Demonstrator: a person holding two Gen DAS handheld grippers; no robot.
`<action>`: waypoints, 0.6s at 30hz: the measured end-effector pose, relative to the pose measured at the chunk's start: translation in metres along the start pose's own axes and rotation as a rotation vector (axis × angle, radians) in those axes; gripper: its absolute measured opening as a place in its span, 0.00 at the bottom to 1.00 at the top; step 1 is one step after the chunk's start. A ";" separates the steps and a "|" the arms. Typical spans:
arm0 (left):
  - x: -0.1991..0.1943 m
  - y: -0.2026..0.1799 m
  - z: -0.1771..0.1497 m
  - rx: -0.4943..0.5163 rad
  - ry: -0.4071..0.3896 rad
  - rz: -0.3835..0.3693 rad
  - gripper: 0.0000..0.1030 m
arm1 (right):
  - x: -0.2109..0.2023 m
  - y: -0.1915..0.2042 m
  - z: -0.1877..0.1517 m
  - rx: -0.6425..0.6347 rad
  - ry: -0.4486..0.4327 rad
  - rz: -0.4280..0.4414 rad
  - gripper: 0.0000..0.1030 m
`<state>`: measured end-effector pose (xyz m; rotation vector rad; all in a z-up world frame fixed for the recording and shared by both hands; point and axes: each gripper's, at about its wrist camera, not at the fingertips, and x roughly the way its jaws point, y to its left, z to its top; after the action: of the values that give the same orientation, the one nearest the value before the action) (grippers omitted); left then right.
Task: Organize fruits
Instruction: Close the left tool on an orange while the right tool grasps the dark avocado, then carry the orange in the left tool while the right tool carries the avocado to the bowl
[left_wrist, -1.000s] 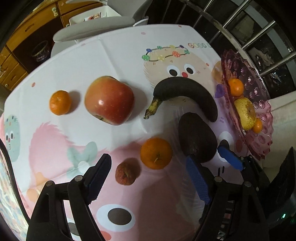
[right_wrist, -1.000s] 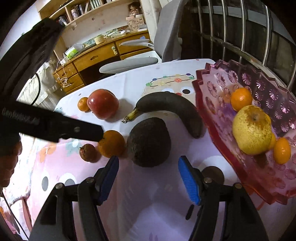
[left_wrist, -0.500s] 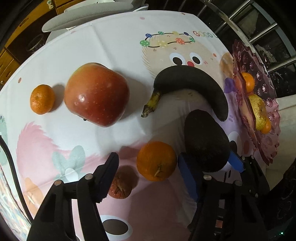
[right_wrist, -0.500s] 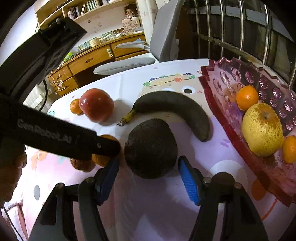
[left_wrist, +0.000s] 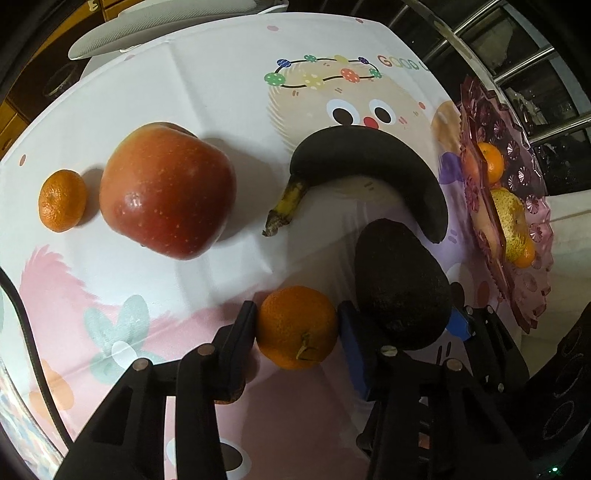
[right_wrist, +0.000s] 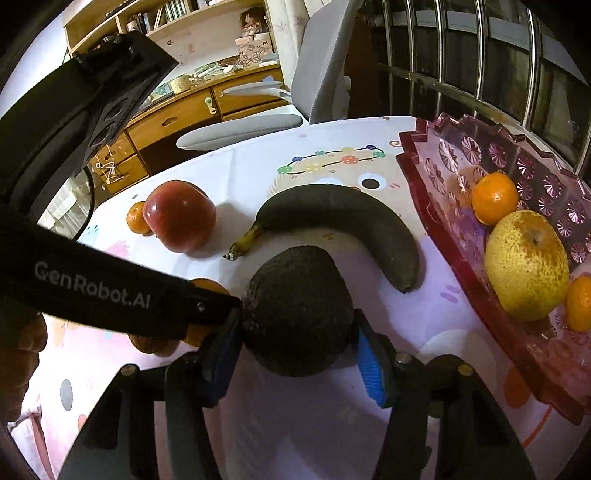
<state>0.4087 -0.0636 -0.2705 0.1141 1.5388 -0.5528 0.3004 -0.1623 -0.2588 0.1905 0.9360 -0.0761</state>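
Two hand-held grippers closing: left (left_wrist: 297, 328) pinching dimpled orange (left_wrist: 297, 326), right (right_wrist: 297, 350) around dark pebbly avocado (right_wrist: 299, 310).

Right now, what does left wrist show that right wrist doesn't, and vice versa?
Left wrist only: the left gripper closing, its pads against the orange, in full view.

Right wrist only: the right gripper closing around the avocado, the whole yellow pear in the pink dish, and a wooden dresser and bookshelf behind.

Both: apple, small mandarin beside it, blackened banana, avocado, dish, tablecloth, grey chair.
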 end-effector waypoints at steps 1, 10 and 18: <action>0.000 0.000 0.000 0.000 0.001 0.003 0.42 | 0.000 0.000 0.000 -0.001 0.001 -0.002 0.56; -0.015 -0.003 -0.005 -0.025 -0.028 0.038 0.41 | -0.002 0.004 0.000 -0.011 0.030 -0.008 0.55; -0.042 -0.012 -0.017 -0.029 -0.074 0.061 0.41 | -0.023 0.012 -0.017 -0.012 0.048 0.030 0.54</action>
<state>0.3906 -0.0556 -0.2280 0.1167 1.4662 -0.4816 0.2750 -0.1476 -0.2485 0.1955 0.9805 -0.0385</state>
